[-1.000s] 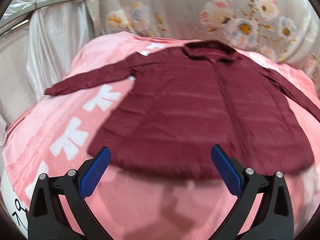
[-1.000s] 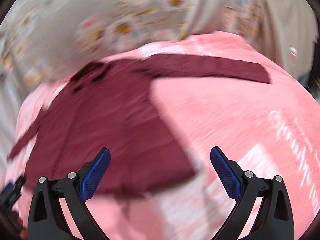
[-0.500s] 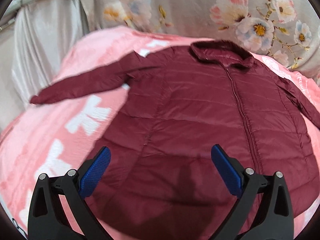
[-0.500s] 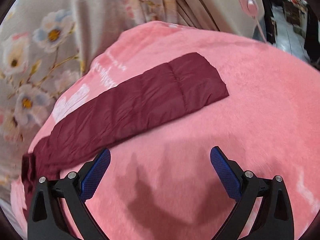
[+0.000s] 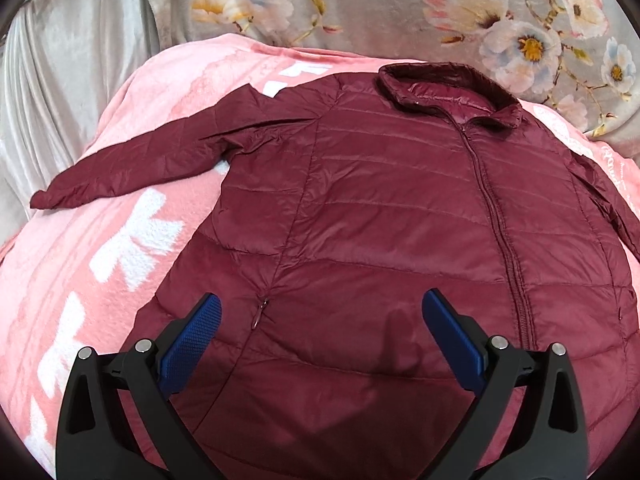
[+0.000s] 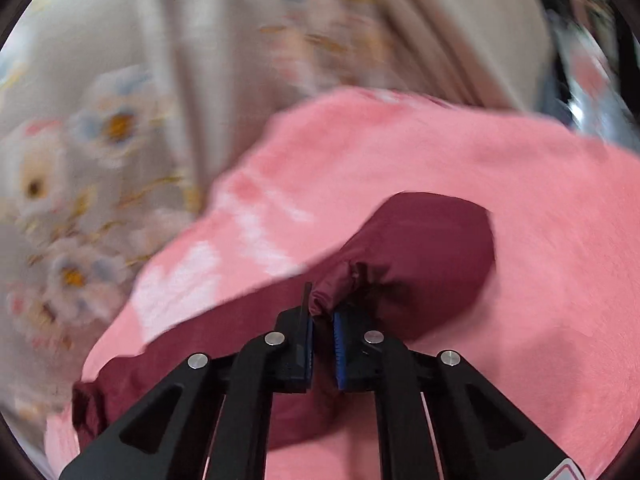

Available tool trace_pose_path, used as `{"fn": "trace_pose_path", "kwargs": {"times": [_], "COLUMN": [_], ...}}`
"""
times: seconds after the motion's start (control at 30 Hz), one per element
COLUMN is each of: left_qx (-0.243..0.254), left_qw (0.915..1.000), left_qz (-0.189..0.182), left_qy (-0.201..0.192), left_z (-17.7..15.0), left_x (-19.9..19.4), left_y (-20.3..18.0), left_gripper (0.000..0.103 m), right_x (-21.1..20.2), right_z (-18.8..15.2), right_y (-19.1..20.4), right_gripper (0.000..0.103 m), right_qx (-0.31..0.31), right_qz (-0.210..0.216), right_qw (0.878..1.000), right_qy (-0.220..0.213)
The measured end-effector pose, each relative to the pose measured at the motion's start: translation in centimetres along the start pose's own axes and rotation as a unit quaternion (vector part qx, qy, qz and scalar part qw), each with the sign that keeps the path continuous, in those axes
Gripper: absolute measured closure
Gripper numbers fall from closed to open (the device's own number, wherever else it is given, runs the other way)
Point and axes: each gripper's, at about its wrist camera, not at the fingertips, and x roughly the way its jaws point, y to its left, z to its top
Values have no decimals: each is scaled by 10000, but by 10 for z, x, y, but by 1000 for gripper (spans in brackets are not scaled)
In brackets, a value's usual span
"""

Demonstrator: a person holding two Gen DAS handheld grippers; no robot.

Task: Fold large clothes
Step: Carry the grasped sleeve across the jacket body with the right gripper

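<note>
A dark red quilted jacket (image 5: 384,216) lies front up and zipped on a pink blanket (image 5: 120,240), collar at the far side. Its left sleeve (image 5: 132,164) stretches out to the left. My left gripper (image 5: 320,320) is open and empty, hovering over the jacket's lower front. In the right wrist view my right gripper (image 6: 322,328) is shut on the jacket's right sleeve (image 6: 424,252) and pinches a bunch of fabric, with the cuff end beyond the fingertips. The view is motion blurred.
A grey floral curtain (image 5: 400,12) hangs behind the bed, also in the right wrist view (image 6: 100,120). Silvery fabric (image 5: 60,60) hangs at the far left. The pink blanket (image 6: 520,200) spreads out to the right of the sleeve.
My left gripper moved forward over the jacket's body. My right gripper swung to the right sleeve, closed on it and bunched the fabric.
</note>
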Motion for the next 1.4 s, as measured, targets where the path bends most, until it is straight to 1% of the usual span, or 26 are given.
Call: {"fn": "trace_pose_path", "kwargs": {"times": [0.1, 0.13, 0.17, 0.2, 0.27, 0.3, 0.4, 0.43, 0.53, 0.6, 0.67, 0.7, 0.77, 0.87, 0.93, 1.0, 1.03, 1.1, 1.13, 1.17, 1.2, 1.23, 1.27, 1.33, 1.37, 1.4], "left_qx": [-116, -153, -216, -262, -396, -469, -599, -634, -712, -822, -1004, -1120, -1280, -1532, -1761, -1987, -2027, -2000, -1939, -1876, -1792, -1689, -1594, -1453, -1389, -1349], "left_qw": [9999, 9999, 9998, 9996, 9992, 9989, 9981, 9979, 9973, 9965, 9948, 9930, 9890, 9772, 9618, 9502, 9483, 9464, 9458, 9450, 9453, 9489, 9521, 9585, 9627, 9650], "left_qz": [13, 19, 15, 10, 28, 47, 115, 142, 179, 83, -165, -369, -735, -1400, -1913, -2166, -2203, -2282, -2333, -2386, -2417, -2334, -2276, -2184, -2117, -2088], "left_qy": [20, 25, 33, 35, 33, 22, -10, -34, -94, -106, -79, -46, 44, 458, 857, 1037, 1050, 1109, 1159, 1218, 1256, 1290, 1281, 1113, 956, 832], "left_z": [1, 1, 2, 2, 3, 3, 5, 6, 10, 14, 20, 25, 33, 48, 57, 63, 64, 70, 73, 76, 79, 84, 88, 101, 109, 114], "left_x": [3, 3, 4, 3, 2, 1, -1, -2, -4, -6, -5, -2, 4, 27, 49, 64, 67, 74, 78, 81, 85, 88, 90, 87, 82, 79], "left_y": [6, 8, 11, 13, 21, 27, 42, 48, 66, 77, 87, 90, 92, 84, 75, 66, 62, 50, 43, 37, 32, 26, 22, 18, 18, 19], "left_gripper": [5, 5, 5, 5, 5, 5, 5, 5, 5, 5, 5, 5, 5, 5, 5, 5, 6, 12, 23, 40, 48, 67, 80, 92, 94, 95], "right_x": [-29, -40, -48, -57, -66, -71, -71, -67, -61, -69, -82, -87, -93, -74, -49, -27, -14, 5, 19, 28, 37, 48, 58, 75, 82, 83], "right_z": [-14, -26, -41, -64, -100, -132, -208, -227, -283, -298, -294, -288, -272, -237, -209, -188, -177, -162, -155, -152, -149, -146, -145, -141, -138, -134], "right_y": [92, 131, 164, 204, 252, 284, 336, 347, 364, 363, 350, 340, 320, 276, 237, 201, 183, 160, 148, 143, 136, 129, 127, 124, 128, 133], "right_gripper": [94, 94, 94, 94, 94, 91, 90, 89, 71, 54, 39, 35, 35, 35, 35, 34, 34, 34, 34, 34, 36, 39, 48, 76, 98, 99], "right_qx": [-1052, -1459, -1794, -2200, -2695, -3036, -3587, -3698, -3881, -3893, -3807, -3725, -3537, -3075, -2457, -1800, -1462, -1080, -858, -720, -545, -326, -157, 64, 92, 122], "right_qz": [829, 1234, 1583, 2000, 2488, 2809, 3254, 3320, 3473, 3620, 3712, 3739, 3624, 3095, 2666, 2324, 2141, 1860, 1713, 1647, 1594, 1583, 1584, 1580, 1613, 1722], "right_qw": [9909, 9816, 9709, 9544, 9285, 9064, 8631, 8527, 8242, 8130, 8151, 8195, 8371, 8777, 9081, 9305, 9405, 9519, 9563, 9578, 9588, 9587, 9581, 9556, 9542, 9535], "right_qy": [-108, -47, 66, 264, 584, 853, 1435, 1610, 2224, 2378, 2302, 2236, 2069, 1982, 2094, 2184, 2196, 2180, 2209, 2243, 2285, 2342, 2383, 2485, 2516, 2469]}}
